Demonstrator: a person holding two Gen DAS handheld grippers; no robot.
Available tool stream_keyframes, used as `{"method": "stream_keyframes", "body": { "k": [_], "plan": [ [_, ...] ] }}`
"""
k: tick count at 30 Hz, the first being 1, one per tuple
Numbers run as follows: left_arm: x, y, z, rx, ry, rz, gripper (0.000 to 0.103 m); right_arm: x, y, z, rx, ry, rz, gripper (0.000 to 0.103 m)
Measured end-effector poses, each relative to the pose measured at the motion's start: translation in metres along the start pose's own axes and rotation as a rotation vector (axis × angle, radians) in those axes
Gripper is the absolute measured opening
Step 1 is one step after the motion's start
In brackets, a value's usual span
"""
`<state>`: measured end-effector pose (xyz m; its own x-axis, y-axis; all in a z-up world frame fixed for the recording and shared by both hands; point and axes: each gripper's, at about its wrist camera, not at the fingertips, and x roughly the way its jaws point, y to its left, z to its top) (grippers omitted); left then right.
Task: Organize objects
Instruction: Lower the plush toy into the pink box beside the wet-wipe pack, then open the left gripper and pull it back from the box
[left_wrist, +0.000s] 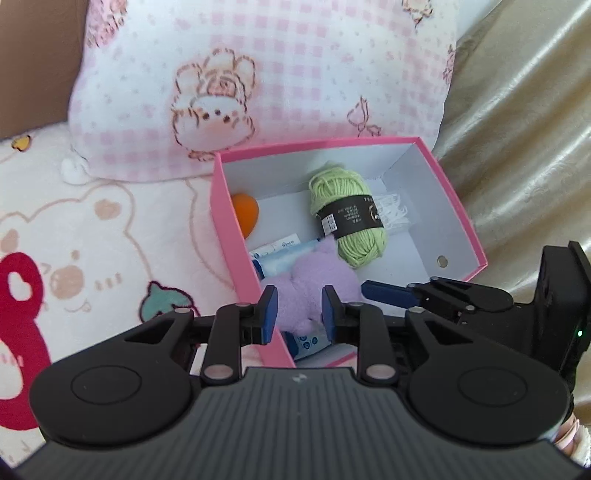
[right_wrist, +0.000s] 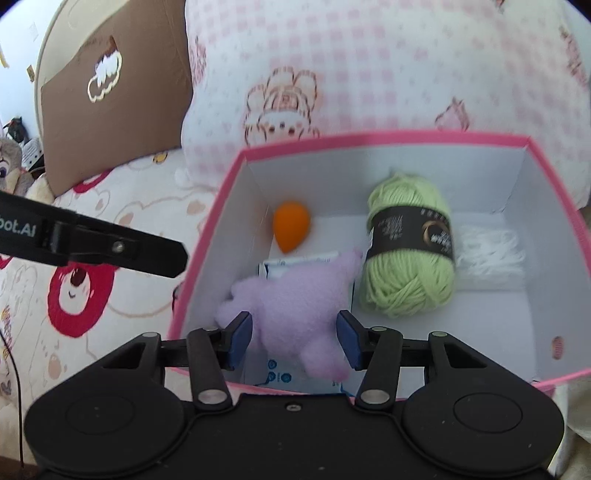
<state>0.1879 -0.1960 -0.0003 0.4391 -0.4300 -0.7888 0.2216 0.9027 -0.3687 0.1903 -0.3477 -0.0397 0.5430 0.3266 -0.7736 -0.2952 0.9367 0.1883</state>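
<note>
Observer: Plush toy (right_wrist: 295, 306) first; where does it sit, and who has it?

Recorder: Inside the pink box (left_wrist: 236, 236), at the near end, lying partly over a blue-and-white packet (right_wrist: 280, 376); right tool (right_wrist: 295, 336) is above it, pads standing to either side with the jaws parted; I see no pad pressing into the fleece, so I read it as lying loose, not gripped.

Observer: Left tool (left_wrist: 299, 314)?

Recorder: Drawn in as narrow as it goes, nothing between the pads; it hangs over the box's near left wall, probably kept aside so the right has room.

Observer: Looks of the toy?

Recorder: Pale lilac, fuzzy, soft limbs splayed; somewhat blurred in the right wrist view, so no face or detail to note; likely to squash and flop under any grip.

Observer: Rest of the box?

Recorder: Green yarn skein (right_wrist: 406, 258) with a black band, just beside the toy; white thread bundle (right_wrist: 487, 254) to the skein's right; orange egg-shaped sponge (right_wrist: 290, 230) in the far left corner; the near right of the floor is bare.

Observer: Surroundings?

Recorder: Box rests on a bear-print blanket (left_wrist: 92, 240), far end close against a pink checked pillow (left_wrist: 295, 74); judging by this, the sorting looks well along.
</note>
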Motion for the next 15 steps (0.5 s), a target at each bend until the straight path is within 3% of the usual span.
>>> {"method": "stream_keyframes", "body": {
  "k": [5,15],
  "plan": [
    [-0.024,0.003,-0.006,-0.016,-0.007,0.008,0.027,-0.024,0.017,0.002,-0.027,-0.052,-0.058,0.059],
    [-0.057,0.011,-0.032,-0.036,0.007,0.056,0.036,-0.068,0.049,-0.009,-0.034,-0.078,-0.085,0.060]
  ]
}}
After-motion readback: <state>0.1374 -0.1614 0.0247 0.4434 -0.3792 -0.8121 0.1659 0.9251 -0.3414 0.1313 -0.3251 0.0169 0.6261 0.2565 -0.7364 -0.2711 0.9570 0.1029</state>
